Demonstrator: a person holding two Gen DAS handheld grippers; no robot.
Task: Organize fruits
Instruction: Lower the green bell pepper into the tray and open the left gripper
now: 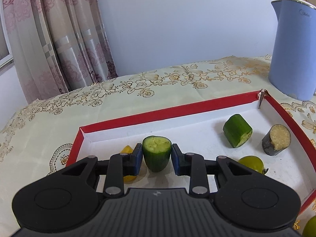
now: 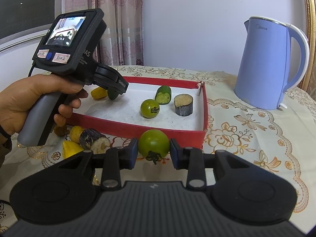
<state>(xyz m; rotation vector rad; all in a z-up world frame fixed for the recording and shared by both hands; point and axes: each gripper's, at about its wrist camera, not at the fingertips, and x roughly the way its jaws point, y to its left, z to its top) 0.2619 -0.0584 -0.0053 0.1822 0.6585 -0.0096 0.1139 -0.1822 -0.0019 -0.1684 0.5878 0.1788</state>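
Two grips loaded. My right gripper (image 2: 152,151) pinches a green tomato (image 2: 153,145) just outside the red tray (image 2: 138,127), waiting its turn, I judge. My left gripper (image 1: 157,156) clamps a cucumber stub (image 1: 157,153) upright over the tray's left end, beside a yellow piece (image 1: 126,149), probably to set down. Farther right: another cucumber piece (image 1: 237,130), eggplant chunk (image 1: 276,139).

1. Green tomatoes: two (image 2: 153,144) (image 2: 150,108).
2. Cucumber pieces: two (image 1: 157,153) (image 2: 163,94).
3. Dark-skinned pieces: two (image 2: 183,105) (image 2: 94,138).
4. Yellow pieces: three (image 2: 98,93) (image 2: 76,133) (image 2: 71,151).
5. Red tray (image 2: 138,127): one.
6. Blue kettle (image 2: 264,65): one.
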